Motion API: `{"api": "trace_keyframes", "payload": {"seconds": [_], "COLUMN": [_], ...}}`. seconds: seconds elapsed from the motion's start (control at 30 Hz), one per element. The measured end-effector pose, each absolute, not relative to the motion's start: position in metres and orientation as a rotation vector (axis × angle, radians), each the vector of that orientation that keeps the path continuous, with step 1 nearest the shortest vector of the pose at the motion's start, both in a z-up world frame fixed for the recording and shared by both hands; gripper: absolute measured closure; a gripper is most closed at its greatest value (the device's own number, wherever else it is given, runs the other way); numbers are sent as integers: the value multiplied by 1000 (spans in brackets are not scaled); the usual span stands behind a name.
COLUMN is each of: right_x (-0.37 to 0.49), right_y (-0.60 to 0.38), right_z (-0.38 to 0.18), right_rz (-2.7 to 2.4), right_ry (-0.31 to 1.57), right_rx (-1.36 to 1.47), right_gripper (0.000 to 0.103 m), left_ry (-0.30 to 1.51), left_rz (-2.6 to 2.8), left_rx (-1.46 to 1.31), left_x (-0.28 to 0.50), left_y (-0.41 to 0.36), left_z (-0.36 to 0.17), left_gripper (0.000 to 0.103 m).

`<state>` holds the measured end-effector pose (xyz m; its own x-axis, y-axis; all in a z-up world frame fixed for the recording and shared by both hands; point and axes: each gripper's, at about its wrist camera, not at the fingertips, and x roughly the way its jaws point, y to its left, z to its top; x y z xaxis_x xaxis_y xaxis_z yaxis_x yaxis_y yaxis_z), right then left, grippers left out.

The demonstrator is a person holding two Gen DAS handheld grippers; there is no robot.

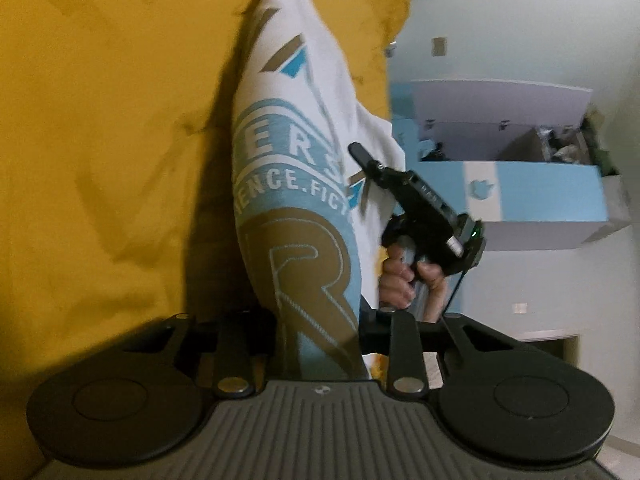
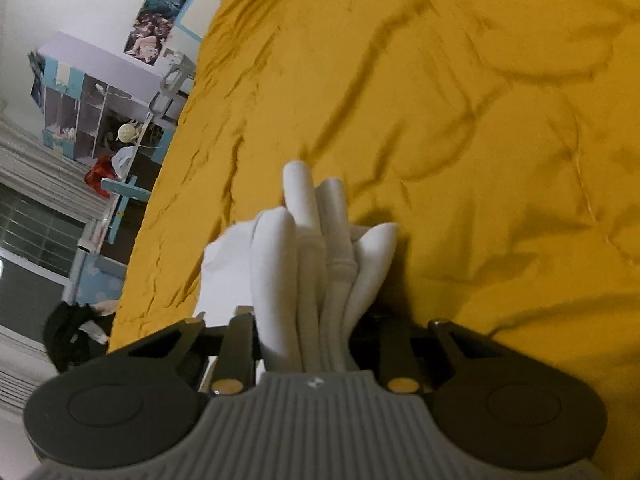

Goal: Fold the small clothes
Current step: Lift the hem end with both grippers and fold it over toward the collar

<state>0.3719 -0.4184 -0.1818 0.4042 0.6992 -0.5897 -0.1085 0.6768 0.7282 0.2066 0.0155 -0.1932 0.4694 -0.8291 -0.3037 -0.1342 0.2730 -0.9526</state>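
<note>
A yellow bedcover [image 1: 100,140] fills the left of the left wrist view, wrinkled and spread wide. Against it hangs a white shirt [image 1: 296,128] with blue and tan lettering, stretched into a long upright band, its lower end pinched between the narrowed jaws of the left gripper [image 1: 320,344], whose pads press on the printed cloth. To the right of the shirt the right gripper [image 1: 362,156] reaches in from the side, its black finger tip against the shirt's edge, with a person's hand [image 1: 400,276] wrapped round its handle. Further right stands a blue and white shelf unit [image 1: 520,192] against a pale wall.

In the right wrist view, a lilac and blue cabinet [image 2: 92,108] with a poster [image 2: 168,4] above it sits at the far left, beside the edge of the bed. The same shirt [image 2: 308,264] shows in the middle as a bunch of white folds gathered between the right gripper's [image 2: 312,344] narrowed jaws, which are clamped on it. The bunch rises just above the bedcover [image 2: 480,120], which takes up the whole right side
</note>
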Motion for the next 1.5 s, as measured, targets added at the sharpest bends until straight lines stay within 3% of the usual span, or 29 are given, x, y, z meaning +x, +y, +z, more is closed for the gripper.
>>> {"api": "trace_keyframes", "payload": {"seconds": [0.27, 0.57, 0.77, 0.97, 1.07, 1.2, 1.33, 1.4, 1.47, 1.5], "right_x": [348, 352, 372, 401, 409, 423, 426, 425, 412, 406], "right_y": [-383, -245, -120, -20, 10, 10, 8, 11, -3, -8], "right_z": [-95, -45, -69, -133, -172, -200, -199, -188, -173, -162], "right_rz": [601, 820, 939, 948, 893, 878, 874, 825, 721, 684], "right_ry": [905, 797, 806, 971, 1070, 1114, 1140, 1113, 1036, 988], "right_rx": [582, 627, 659, 534, 401, 408, 400, 373, 314, 291], "right_gripper": [87, 87, 86, 86, 86, 85, 79, 71, 51, 50], "left_ry": [872, 715, 634, 685, 738, 705, 732, 749, 758, 763], "left_rz": [-666, -557, -408, -273, -252, -263, -253, -229, -192, -169], "left_rx": [-1198, -1062, -1034, -1163, -1224, -1160, -1131, -1099, -1054, -1033], "left_x": [196, 153, 116, 95, 91, 82, 79, 67, 54, 47], "left_y": [34, 142, 204, 234, 241, 239, 238, 245, 243, 243], "left_z": [-158, -87, -91, -165, -202, -205, -188, -176, -164, -159], "left_gripper": [71, 71, 71, 71, 72, 72, 72, 72, 72, 72]}}
